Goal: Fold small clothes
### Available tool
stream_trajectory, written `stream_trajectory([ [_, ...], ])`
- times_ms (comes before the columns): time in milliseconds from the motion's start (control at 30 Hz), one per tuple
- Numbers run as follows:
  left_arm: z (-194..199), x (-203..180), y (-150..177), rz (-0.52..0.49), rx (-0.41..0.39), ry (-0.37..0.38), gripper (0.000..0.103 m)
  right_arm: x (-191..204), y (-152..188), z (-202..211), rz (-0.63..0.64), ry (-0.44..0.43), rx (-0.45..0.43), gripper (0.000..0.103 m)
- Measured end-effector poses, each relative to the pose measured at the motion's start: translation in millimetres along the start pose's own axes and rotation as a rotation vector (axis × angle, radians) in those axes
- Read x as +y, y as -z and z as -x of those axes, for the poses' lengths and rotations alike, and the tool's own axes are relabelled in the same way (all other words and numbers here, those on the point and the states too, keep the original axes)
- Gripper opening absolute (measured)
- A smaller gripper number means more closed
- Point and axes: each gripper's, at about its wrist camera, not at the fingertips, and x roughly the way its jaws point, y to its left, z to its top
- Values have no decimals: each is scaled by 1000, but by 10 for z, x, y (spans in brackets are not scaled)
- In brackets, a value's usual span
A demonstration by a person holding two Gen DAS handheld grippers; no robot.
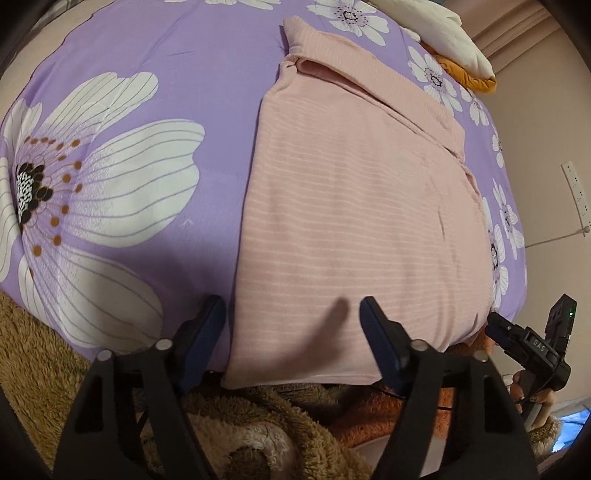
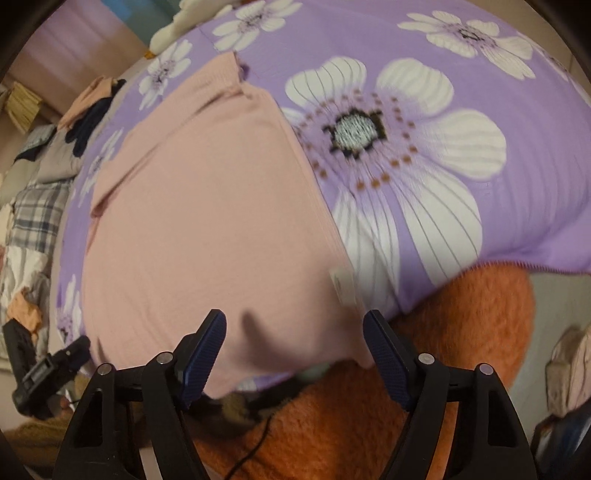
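A purple bedcover (image 1: pixel 207 74) printed with large white flowers is spread over the whole work surface; one big bloom with a dark centre (image 2: pixel 356 131) lies near its edge. An orange fleece blanket (image 2: pixel 369 406) hangs below the cover's near edge, adjoined by a tan shaggy fleece (image 1: pixel 33 354). At the far end of the cover a white pillow (image 1: pixel 439 27) rests on a mustard-yellow cloth (image 1: pixel 476 79). A white socket strip (image 1: pixel 576 192) is fixed on the wall. A heap of mixed fabric, including plaid cloth (image 2: pixel 37 218) and a dark garment (image 2: pixel 92 122), lies beside the bed.
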Motion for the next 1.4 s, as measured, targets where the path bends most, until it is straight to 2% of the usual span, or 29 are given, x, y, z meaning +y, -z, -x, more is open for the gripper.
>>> stream_trajectory([
  [133, -4, 40, 74, 17, 32, 44, 65, -92, 31, -9, -37, 11, 1, 70],
  [200, -2, 41, 113, 13, 30, 49, 64, -150, 42, -14, -64, 17, 3, 63],
  [300, -13, 30, 123, 10, 17, 28, 55, -205, 66, -31, -92, 9, 3, 49],
  [400, -28, 36, 127, 0, 6, 9, 38, -198, 76, -68, -87, -10, 7, 40],
  [433, -27, 44, 131, 2, 3, -4, 24, -183, 79, -72, -73, 1, 6, 34],
  [467, -21, 63, 137, 9, 3, -4, 16, -163, 90, -67, -61, 6, 7, 27],
  [567, -19, 104, 139, 42, -8, 26, 11, -136, 103, -53, -34, 13, 1, 12],
  [600, -12, 85, 138, 40, -11, 23, 10, -137, 107, -52, -35, 12, 1, 11],
  [667, 27, 47, 134, 38, -18, 22, 8, -129, 101, -32, -30, 6, 3, 3],
  [833, 196, -33, 59, 39, -63, 100, 7, 2, 38, 183, 0, -74, -50, 3],
  [933, 271, -92, 19, 25, -89, 98, 7, 23, -21, 266, 7, -95, -76, 3],
  [1067, 368, -114, -41, 31, -119, 137, 7, -16, -79, 333, -24, -139, -91, 3],
  [1233, 436, -192, -240, 6, -159, 160, 7, 146, -212, 436, 37, -190, -134, 3],
  [1400, 463, -268, -423, -36, -197, 159, 7, 275, -493, 452, 75, -248, -161, 3],
])
